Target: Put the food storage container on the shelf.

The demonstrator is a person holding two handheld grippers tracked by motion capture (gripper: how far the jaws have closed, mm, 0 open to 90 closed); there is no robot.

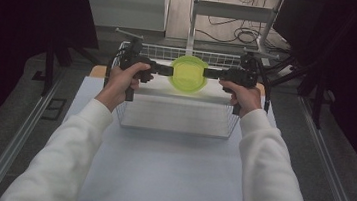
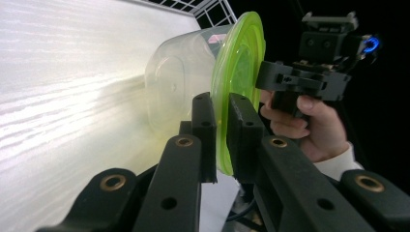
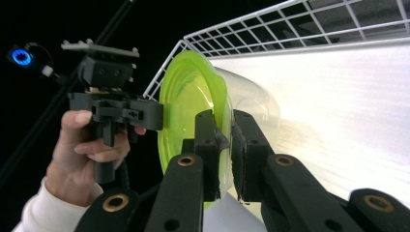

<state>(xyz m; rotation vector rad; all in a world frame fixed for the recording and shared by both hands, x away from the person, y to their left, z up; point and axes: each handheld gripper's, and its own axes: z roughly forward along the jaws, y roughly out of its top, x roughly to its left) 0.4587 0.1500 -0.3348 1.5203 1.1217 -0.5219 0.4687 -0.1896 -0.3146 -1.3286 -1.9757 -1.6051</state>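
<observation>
2 tongs: left tongs (image 2: 221, 140), right tongs (image 3: 225, 154) both clamp green lid (image 1: 189, 73) | container (image 2: 181, 82) contents unclear

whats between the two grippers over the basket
A clear container with a green lid, pinched at opposite rim edges by the left gripper and right gripper, seen in the high view above the wire basket.

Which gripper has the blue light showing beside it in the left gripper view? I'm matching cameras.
The right gripper, clamped on the green lid opposite; the left gripper's own black jaws rise from the bottom.
</observation>
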